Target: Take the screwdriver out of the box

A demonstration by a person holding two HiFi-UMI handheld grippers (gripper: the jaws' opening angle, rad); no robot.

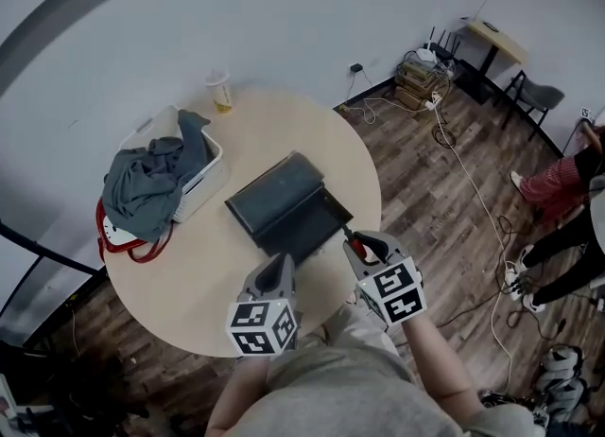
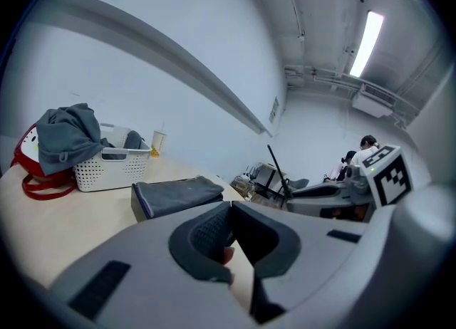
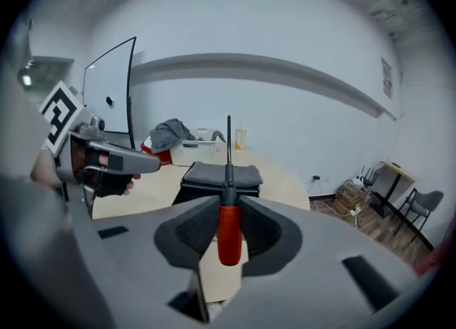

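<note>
The dark box (image 1: 284, 203) lies open in the middle of the round table (image 1: 189, 284); it also shows ahead of both grippers (image 3: 217, 176) (image 2: 178, 196). My right gripper (image 1: 361, 242) hangs just off the box's near right corner, shut on the screwdriver (image 3: 228, 231). Its red handle sits between the pads and its black shaft (image 3: 228, 146) points up and away. From the left gripper view, that shaft (image 2: 278, 167) rises slanted above the right gripper (image 2: 335, 196). My left gripper (image 1: 281, 265) is at the box's near edge, jaws shut (image 2: 230, 215), with nothing seen between them.
A white basket (image 1: 210, 178) heaped with grey clothes stands at the table's left, with a red-strapped bag (image 1: 132, 244) beside it and a paper cup (image 1: 220, 91) behind. Cables (image 1: 473, 189), a small table (image 1: 496, 40) and a chair (image 1: 539, 96) occupy the floor at right.
</note>
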